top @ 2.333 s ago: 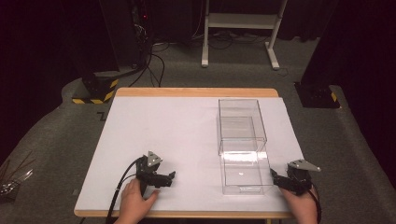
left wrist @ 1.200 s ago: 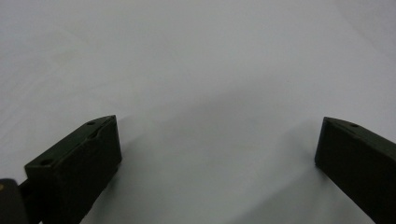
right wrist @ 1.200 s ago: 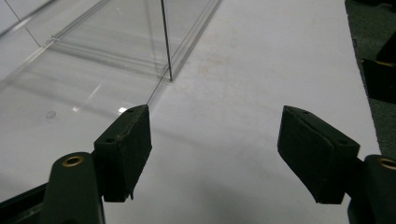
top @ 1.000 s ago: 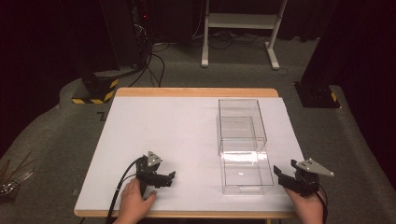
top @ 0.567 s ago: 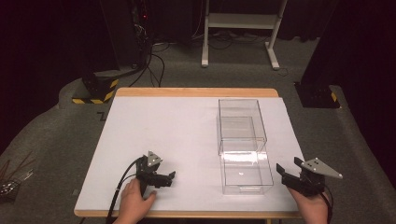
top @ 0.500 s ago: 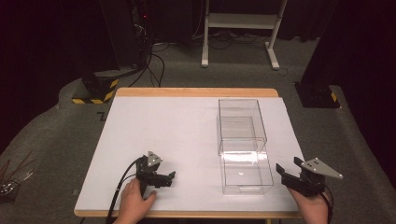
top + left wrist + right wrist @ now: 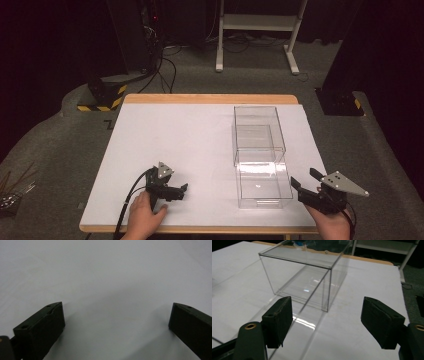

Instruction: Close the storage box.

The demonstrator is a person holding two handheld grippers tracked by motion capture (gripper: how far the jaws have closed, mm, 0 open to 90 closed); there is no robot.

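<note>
My right gripper (image 7: pixel 305 186) has drawn back toward four o'clock off the clear box (image 7: pixel 260 155), jaws wide and empty, so the grasp remains undone, while my left gripper (image 7: pixel 181 191) rests open, empty

A lab: black curtains, a hazard-striped stand base (image 7: pixel 100 98), floor cables (image 7: pixel 167 65); grey carpet around a white-topped table (image 7: pixel 200 135).
</note>
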